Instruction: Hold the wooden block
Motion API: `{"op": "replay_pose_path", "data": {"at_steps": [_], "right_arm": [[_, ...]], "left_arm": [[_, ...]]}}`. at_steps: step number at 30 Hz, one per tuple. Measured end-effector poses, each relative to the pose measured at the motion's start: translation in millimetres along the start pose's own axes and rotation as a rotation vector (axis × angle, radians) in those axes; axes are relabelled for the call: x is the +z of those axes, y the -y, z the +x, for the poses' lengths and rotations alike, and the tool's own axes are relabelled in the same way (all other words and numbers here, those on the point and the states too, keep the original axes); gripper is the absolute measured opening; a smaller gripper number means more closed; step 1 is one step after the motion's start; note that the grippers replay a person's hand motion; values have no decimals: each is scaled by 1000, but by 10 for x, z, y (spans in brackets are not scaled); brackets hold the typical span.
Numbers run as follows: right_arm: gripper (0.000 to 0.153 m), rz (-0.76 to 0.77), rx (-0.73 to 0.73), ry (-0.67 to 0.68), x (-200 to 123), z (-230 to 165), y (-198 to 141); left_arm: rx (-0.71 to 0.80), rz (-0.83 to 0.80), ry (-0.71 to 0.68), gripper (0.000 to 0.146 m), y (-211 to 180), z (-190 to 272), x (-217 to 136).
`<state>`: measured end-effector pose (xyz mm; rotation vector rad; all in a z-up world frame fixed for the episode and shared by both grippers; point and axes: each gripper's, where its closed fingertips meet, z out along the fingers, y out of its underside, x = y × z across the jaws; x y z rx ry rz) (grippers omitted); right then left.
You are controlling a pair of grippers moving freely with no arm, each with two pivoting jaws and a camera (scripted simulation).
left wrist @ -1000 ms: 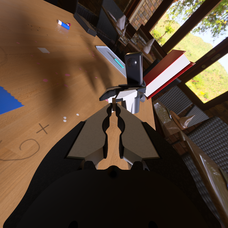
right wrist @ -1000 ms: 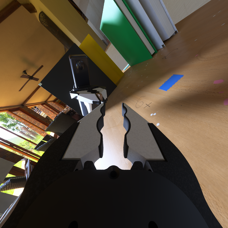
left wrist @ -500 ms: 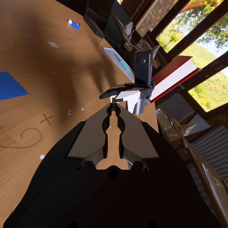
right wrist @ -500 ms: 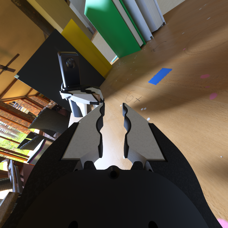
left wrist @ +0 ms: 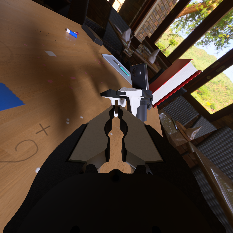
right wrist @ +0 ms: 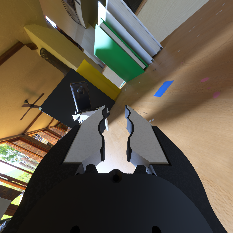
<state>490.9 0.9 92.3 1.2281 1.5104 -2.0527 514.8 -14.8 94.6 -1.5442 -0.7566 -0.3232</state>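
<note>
The left gripper (left wrist: pixel 116 107) is clenched on the small brown wooden block (left wrist: pixel 116 106) above the bench (left wrist: pixel 50 100); the right gripper (right wrist: pixel 116 107) is released, so only holding remains.

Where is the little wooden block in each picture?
Left wrist view: the wooden block sits pinched at the left claw tips, just above picture centre.
Right wrist view: not visible; the right claw's near finger covers that spot.
Shared landmark: the blue patch on the table.

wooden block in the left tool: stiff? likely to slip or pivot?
Likely stiff: the wooden block looks straight and unbent. It may pivot, since only the left tool tips pinch its thin edge. Probably light, being a small sliver.
</note>
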Motion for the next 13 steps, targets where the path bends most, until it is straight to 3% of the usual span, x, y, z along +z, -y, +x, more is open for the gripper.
{"op": "replay_pose_path", "data": {"at_steps": [7, 10, 13], "right_arm": [[27, -49, -76, -38, -5, 26, -27], [27, -44, -96, 22, -13, -57, -8], [28, 32, -18, 84, -74, -125, 124]], "left_arm": [[-17, 20, -1, 4, -35, 19, -2], [-21, 37, -35, 4, -30, 55, -18], [-9, 34, -44, 4, -35, 78, -15]]}}
